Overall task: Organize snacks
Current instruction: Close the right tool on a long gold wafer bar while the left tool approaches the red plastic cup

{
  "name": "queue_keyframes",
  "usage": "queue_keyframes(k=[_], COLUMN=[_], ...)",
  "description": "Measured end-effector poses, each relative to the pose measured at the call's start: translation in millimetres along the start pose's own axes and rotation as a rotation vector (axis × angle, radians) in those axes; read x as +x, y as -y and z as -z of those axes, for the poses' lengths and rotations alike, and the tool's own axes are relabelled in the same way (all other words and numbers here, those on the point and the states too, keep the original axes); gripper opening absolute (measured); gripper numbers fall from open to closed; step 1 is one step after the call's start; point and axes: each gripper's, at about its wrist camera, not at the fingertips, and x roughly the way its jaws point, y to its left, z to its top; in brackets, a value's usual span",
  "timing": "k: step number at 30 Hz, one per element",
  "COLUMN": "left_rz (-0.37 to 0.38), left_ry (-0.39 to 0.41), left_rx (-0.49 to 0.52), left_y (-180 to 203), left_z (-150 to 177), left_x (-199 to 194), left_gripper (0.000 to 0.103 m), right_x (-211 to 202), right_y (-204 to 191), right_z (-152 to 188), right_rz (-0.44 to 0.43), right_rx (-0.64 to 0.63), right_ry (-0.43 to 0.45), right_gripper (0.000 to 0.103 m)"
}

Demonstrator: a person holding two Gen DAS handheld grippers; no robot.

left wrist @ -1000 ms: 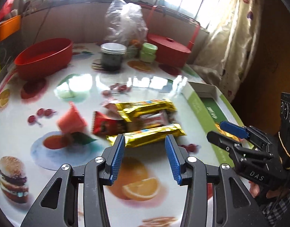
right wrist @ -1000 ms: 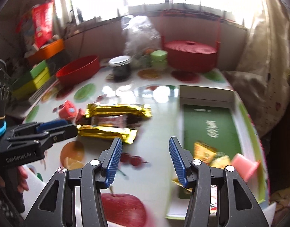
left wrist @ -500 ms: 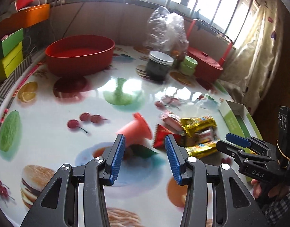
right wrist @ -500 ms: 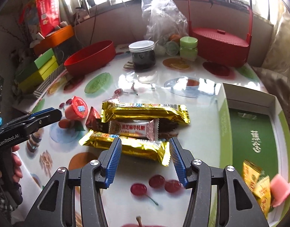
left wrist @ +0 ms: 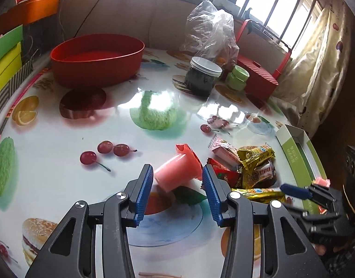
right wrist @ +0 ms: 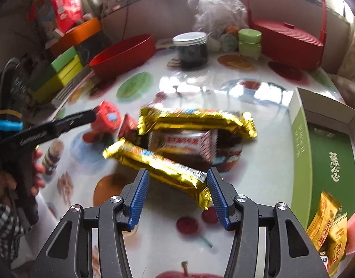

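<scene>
pink jelly cup (left wrist: 177,170) on its side, mouth away from left tool (left wrist: 177,192)

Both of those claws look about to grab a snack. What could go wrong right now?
The pink jelly cup lies on its side between the open left gripper; being round and tapered, it might roll or squirt out when squeezed. The right gripper straddles only the end of the gold-wrapped bar, so the bar may droop or slip. That bar touches the snack pile, which could get dragged along.
</scene>
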Motion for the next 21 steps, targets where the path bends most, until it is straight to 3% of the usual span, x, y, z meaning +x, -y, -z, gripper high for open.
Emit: queue_keyframes(k=[6,13,21], left_rz=[0.008,0.012,0.014], left_ry=[-0.01,-0.02,-0.022], left_rx=[0.013,0.012,0.02], left_y=[4,6,6], left_z=[2,4,4], left_x=[2,4,1], left_gripper=[0.045,0.045,0.045], right_x=[-4,-4,22], right_y=[-19,-20,-39], right_z=[12,3,-10], right_rz=[-0.038,0.045,0.041], right_rx=[-0.119,-0.145,-0.249], right_ry=[-0.068,-0.02,-0.039], right_gripper=[0.052,0.052,0.052])
